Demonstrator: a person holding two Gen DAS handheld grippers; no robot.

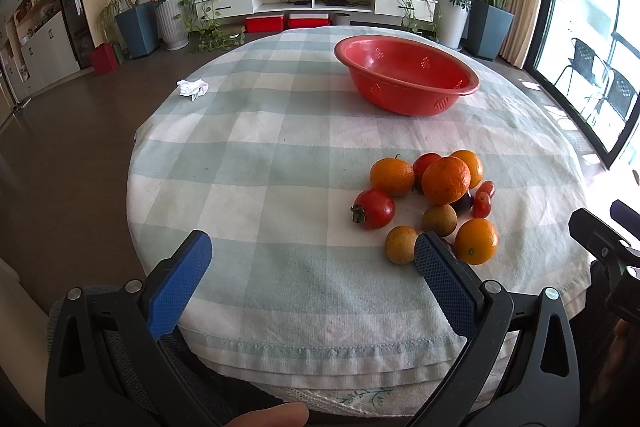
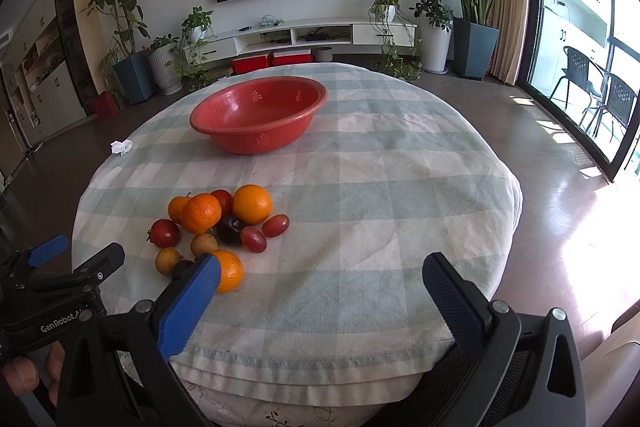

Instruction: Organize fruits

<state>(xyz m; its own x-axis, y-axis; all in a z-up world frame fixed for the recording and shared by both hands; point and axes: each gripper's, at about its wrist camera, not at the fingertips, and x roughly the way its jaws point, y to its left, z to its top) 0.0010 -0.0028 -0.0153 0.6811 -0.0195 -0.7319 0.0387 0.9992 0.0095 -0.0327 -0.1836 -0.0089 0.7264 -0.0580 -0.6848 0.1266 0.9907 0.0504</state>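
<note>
A pile of fruit lies on the checked tablecloth: oranges, a red tomato, small brown fruits, red grape tomatoes and a dark plum. The pile also shows in the right wrist view. An empty red colander bowl stands farther back, also in the right wrist view. My left gripper is open and empty at the near table edge, its right finger beside the fruit. My right gripper is open and empty, just right of the pile.
A crumpled white tissue lies at the table's far left edge. The round table drops off on all sides. Potted plants, a TV unit and red boxes stand across the room. Glass doors are at the right.
</note>
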